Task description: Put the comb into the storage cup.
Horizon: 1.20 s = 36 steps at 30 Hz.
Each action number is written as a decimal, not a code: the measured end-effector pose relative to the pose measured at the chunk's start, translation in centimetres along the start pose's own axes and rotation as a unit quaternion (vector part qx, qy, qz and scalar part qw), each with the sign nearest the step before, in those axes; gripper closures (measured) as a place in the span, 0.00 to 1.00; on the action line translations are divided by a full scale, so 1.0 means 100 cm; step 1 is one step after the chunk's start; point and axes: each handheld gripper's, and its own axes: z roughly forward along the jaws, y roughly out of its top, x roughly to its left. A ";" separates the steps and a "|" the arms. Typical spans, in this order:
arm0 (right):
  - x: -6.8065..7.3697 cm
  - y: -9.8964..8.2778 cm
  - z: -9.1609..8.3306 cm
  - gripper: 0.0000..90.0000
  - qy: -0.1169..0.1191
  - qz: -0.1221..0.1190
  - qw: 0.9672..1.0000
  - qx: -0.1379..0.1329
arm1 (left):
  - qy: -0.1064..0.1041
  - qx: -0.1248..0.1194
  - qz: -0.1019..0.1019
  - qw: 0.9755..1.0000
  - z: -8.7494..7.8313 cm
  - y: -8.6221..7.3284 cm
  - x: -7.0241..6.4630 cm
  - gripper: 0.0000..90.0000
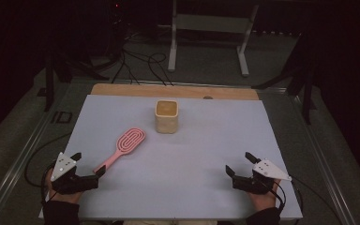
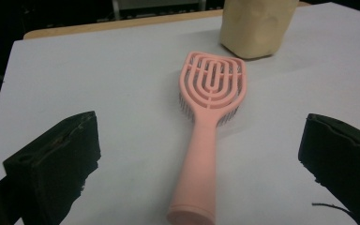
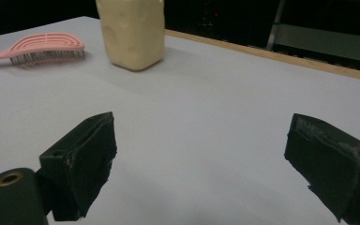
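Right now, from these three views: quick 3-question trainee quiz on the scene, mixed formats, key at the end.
1. True or false: the pink hairbrush lies bristles down on the white sheet.
2. Multiple choice: the hairbrush handle end lies nearest to which? A) the left gripper B) the right gripper C) the cream cup
3. Fill in: both grippers have their jaws ____, with nothing between the pads.

Key
1. True: in the right gripper view the bristles point at the sheet.
2. A: in the left gripper view the handle lies between the jaws, untouched.
3. Open.
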 end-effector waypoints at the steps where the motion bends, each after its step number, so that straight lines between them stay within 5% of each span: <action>1: -0.001 0.000 0.000 0.10 -0.001 0.003 1.000 -0.001 | 0.001 0.003 -0.002 1.000 0.000 0.001 0.001 0.00; 9: -0.003 -0.001 -0.002 0.10 -0.006 0.012 1.000 -0.008 | 0.001 0.023 -0.006 1.000 0.004 0.010 0.004 0.00; 14: -0.004 -0.001 -0.003 0.10 -0.003 0.018 1.000 -0.012 | -0.019 0.041 -0.007 0.999 0.007 0.018 0.004 0.00; 23: -0.003 0.000 -0.004 0.10 -0.007 0.013 1.000 -0.014 | -0.012 0.055 0.022 0.998 0.014 0.033 -0.001 0.00; 29: -0.002 0.000 -0.004 0.10 -0.005 0.015 1.000 -0.014 | 0.015 0.119 0.053 0.991 0.027 0.047 -0.004 0.00; 36: -0.002 0.000 -0.005 0.10 -0.008 0.014 1.000 -0.013 | 0.013 0.140 0.066 0.988 0.036 0.057 -0.003 0.00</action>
